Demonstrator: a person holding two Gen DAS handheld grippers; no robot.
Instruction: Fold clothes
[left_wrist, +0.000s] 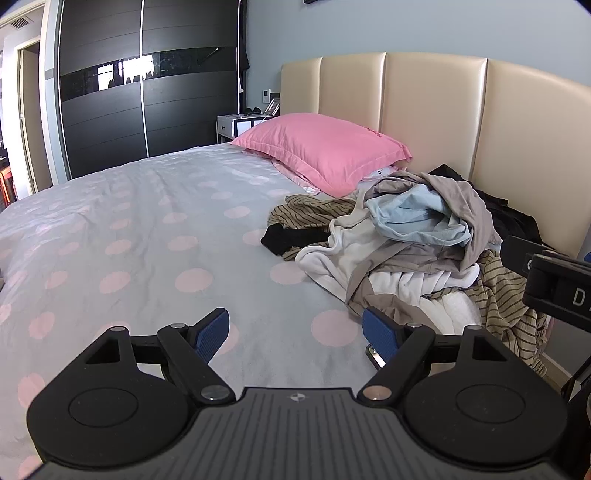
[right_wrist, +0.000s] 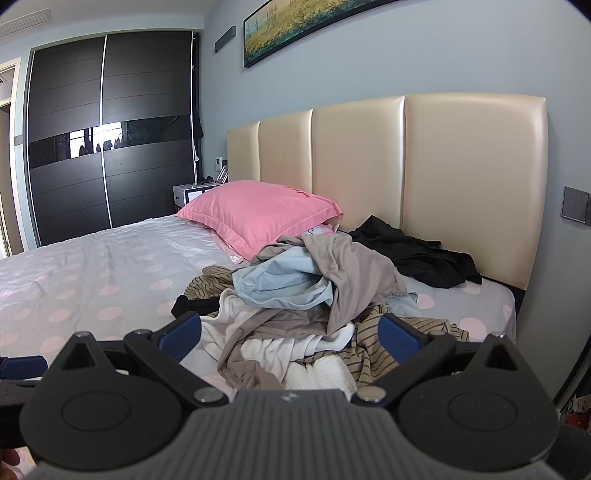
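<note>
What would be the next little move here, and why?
Probably reach the right gripper forward to pinch the light blue garment on top of the pile. Both grippers are open and hold nothing, the left gripper over bare bedspread beside the clothes. Nothing is folded yet, and the top piece should lift off most freely.

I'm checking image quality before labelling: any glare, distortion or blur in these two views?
Left wrist view: fisheye bends the headboard and darkens the corners; a bright window reflection glares on the wardrobe; the clothes pile is sharp. Right wrist view: same bending of wardrobe and painting, sheen on the headboard, no motion blur.
</note>
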